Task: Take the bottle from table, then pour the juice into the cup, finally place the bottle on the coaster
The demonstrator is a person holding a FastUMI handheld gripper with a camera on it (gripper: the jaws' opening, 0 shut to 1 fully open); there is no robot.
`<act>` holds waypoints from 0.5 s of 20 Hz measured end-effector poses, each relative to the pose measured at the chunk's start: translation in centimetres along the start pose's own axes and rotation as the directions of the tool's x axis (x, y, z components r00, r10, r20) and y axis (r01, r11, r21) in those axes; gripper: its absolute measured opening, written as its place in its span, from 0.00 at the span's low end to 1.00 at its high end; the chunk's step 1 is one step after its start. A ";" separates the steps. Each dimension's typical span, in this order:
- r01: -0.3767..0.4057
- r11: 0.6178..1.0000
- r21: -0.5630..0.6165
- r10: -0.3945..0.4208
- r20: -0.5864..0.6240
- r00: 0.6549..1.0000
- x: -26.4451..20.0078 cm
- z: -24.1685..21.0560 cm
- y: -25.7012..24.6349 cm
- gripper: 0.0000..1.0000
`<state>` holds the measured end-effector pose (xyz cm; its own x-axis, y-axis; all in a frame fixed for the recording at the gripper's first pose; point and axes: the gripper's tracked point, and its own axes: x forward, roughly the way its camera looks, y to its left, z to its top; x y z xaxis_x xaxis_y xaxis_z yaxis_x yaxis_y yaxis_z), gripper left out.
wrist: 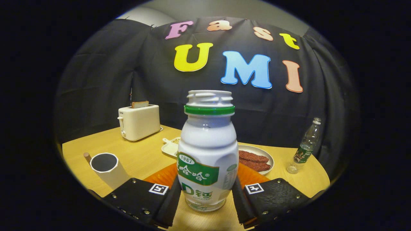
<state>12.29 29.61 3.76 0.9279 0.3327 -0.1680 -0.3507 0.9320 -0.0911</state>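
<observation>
A: From the gripper view, we have the bottle (207, 150) standing upright between the fingers of our gripper (206, 195). Both fingers sit close against its lower sides, though we cannot tell whether they press on it or just flank it. It has no cap on.

B: And its base looks set on the table (141, 157), with the orange coaster (163, 176) just behind it. Or is the base over the coaster's near edge? We cannot say.

A: The cup (107, 166) stands towards the table's left edge, open mouth up. Further back sit a toaster (139, 122) near the far left corner, a small tray (170, 147), a plate (257, 158) of reddish slices behind the bottle, and a clear bottle (305, 147) near the right edge.

B: What worries us?

A: An open neck. If we lift with a loose hold, the smooth body may slip or tip and spill juice. Swinging left too low could also knock the cup over.
</observation>
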 end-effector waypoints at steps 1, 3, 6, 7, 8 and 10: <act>0.003 1.000 0.006 -0.003 -0.004 1.000 0.3 -0.3 -0.1 0.72; 0.007 1.000 0.024 -0.007 -0.013 1.000 0.8 -0.9 -0.1 0.72; 0.011 0.999 0.038 -0.010 -0.029 1.000 1.7 -1.7 -0.1 0.72; 0.011 0.999 0.041 -0.010 -0.031 0.999 1.9 -1.9 0.0 0.72; 0.009 0.999 0.045 -0.008 -0.033 0.999 2.1 -2.0 0.0 0.72; 0.012 0.999 0.048 -0.011 -0.035 0.999 2.5 -2.3 0.0 0.72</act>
<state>14.36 30.10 1.05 0.9266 0.3175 -0.2013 -0.3327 0.9419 -0.0460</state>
